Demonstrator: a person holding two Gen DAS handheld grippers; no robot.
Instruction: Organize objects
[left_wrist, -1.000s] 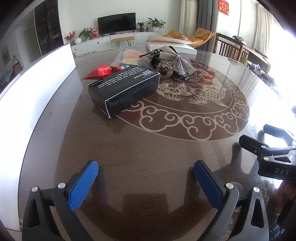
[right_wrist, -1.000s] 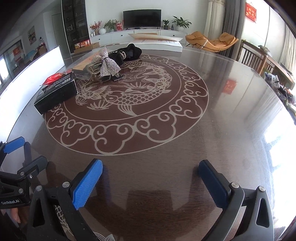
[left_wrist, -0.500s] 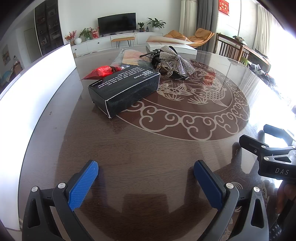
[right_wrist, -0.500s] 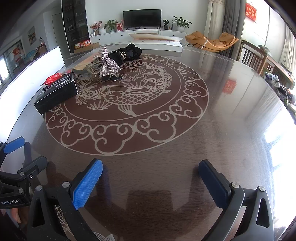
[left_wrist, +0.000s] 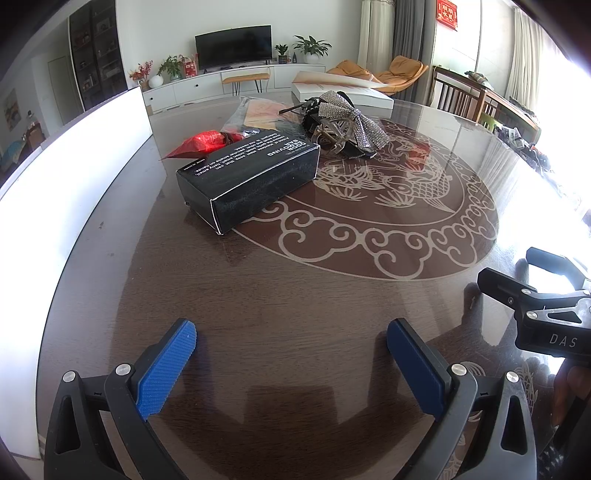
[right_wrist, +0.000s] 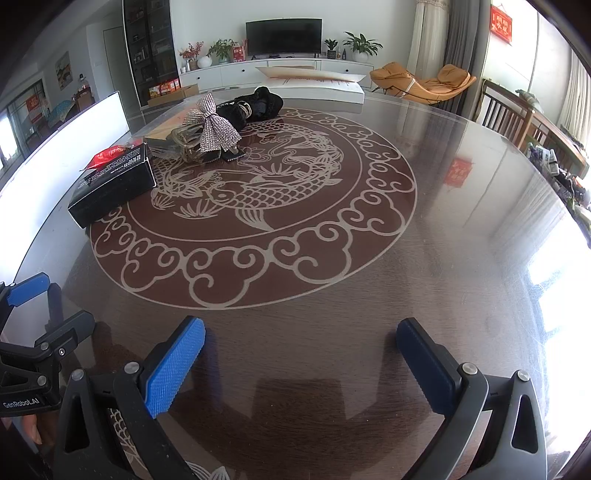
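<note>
A black box with white lettering (left_wrist: 251, 173) (right_wrist: 112, 184) lies on the round dark table (left_wrist: 295, 295) (right_wrist: 461, 240). Behind it sit a red packet (left_wrist: 201, 144) (right_wrist: 107, 155), a clear bag holding a tan item (left_wrist: 258, 112), a rhinestone bow on a clear hair clip (left_wrist: 347, 125) (right_wrist: 212, 129) and a black fuzzy item (right_wrist: 255, 107). My left gripper (left_wrist: 291, 365) hovers open near the table's front edge, well short of the box. My right gripper (right_wrist: 301, 362) is open too, with nothing between its pads.
A tall white panel (left_wrist: 74, 177) (right_wrist: 66, 147) stands along the table's left edge. A white flat box (left_wrist: 343, 96) lies at the far side. Wooden chairs (right_wrist: 506, 118) stand at the right. The table's carved fish medallion (right_wrist: 258, 192) lies bare.
</note>
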